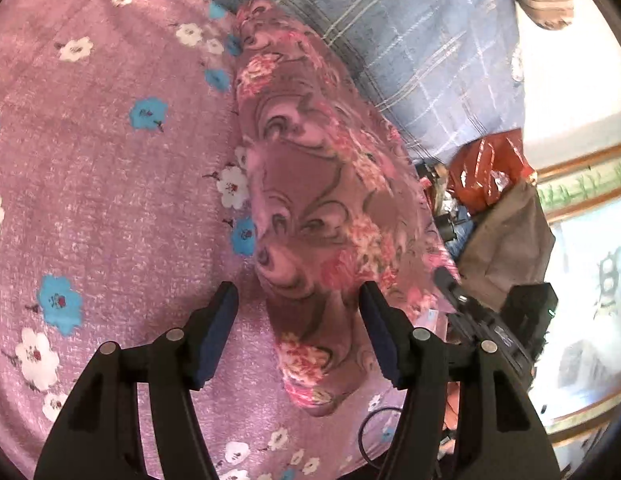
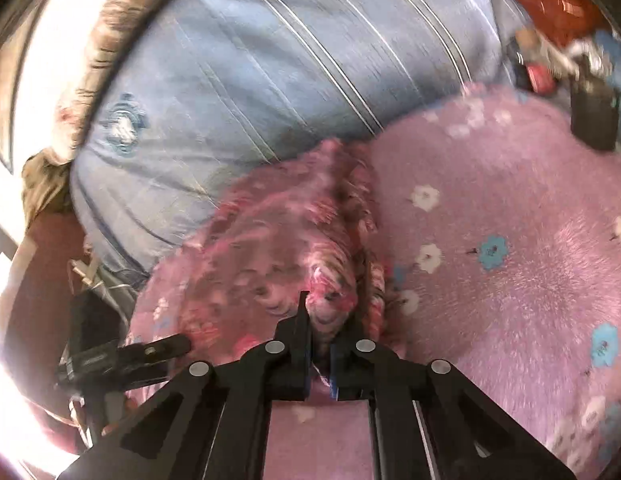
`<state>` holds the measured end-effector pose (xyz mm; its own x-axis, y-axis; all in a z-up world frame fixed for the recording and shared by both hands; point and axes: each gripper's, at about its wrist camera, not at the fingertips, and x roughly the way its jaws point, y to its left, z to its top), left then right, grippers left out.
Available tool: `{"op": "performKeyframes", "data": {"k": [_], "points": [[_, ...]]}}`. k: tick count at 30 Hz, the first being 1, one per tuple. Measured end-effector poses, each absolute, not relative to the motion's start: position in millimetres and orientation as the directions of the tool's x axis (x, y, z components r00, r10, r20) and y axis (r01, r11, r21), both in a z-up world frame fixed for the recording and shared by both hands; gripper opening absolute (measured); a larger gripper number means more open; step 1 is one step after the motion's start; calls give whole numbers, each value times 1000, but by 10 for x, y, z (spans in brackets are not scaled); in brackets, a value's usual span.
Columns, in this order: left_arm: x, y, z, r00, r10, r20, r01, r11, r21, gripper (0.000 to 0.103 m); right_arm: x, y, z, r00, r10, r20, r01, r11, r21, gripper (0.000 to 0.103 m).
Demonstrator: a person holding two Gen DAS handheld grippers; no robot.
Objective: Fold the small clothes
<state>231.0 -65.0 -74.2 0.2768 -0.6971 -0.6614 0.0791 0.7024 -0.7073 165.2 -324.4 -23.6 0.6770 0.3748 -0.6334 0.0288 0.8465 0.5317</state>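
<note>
Floral garment (image 1: 310, 200) — judged light, limp and prone to bunching — is seen lying on the pink flowered bedspread (image 1: 110, 180), pinched at its near edge by the closed right gripper (image 2: 320, 320), while the left gripper (image 1: 298, 320) is held open around its 6 o'clock end — edges or corners are judged the best hold.

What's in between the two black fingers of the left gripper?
In the left wrist view, the open left gripper has the flowery garment's end between its fingers, lying on the pink flowered blanket.
</note>
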Motion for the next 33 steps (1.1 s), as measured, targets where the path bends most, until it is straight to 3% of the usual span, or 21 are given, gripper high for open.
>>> {"op": "performKeyframes", "data": {"k": [4,8,12,15,18,20,21,24,27,30,32,33], "points": [[2330,-689,-737,287,-683,-672,144,724,-675,62,1631,-3176,-548,564,285,-775,107,905,411,5],[2326,-656,-605,300,-699,-650,155,708,-690,62,1686,-3225,-185,620,287,-730,104,892,439,13],[2404,-519,-467,398,-688,-606,133,697,-705,68,2052,-3223,15,661,326,-676,89,861,502,45],[2495,-514,-548,404,-679,-613,88,696,-713,68,2433,-3150,-122,632,278,-724,156,869,470,45],[2541,-595,-671,379,-662,-647,77,719,-691,68,2572,-3210,-314,641,309,-702,197,818,540,45],[2510,-666,-646,403,-618,-675,122,767,-629,68,2654,-3059,-446,575,254,-778,190,883,429,28],[2503,-700,-625,407,-600,-688,136,785,-604,68,2655,-3017,-483,565,244,-788,168,901,399,12],[2474,-687,-590,429,-590,-684,153,794,-588,68,2660,-2951,-397,573,216,-791,133,927,350,8],[2479,-639,-582,431,-608,-667,152,778,-610,68,2724,-3009,-196,626,301,-719,113,878,465,16],[2489,-605,-583,428,-606,-671,160,781,-604,68,2942,-3026,-324,588,283,-758,160,878,452,36],[2486,-624,-569,431,-601,-674,171,787,-593,68,3037,-3018,-468,562,255,-787,203,880,430,36],[2479,-630,-557,433,-596,-677,181,793,-582,68,3056,-3003,-508,557,258,-789,203,880,430,20]]}}
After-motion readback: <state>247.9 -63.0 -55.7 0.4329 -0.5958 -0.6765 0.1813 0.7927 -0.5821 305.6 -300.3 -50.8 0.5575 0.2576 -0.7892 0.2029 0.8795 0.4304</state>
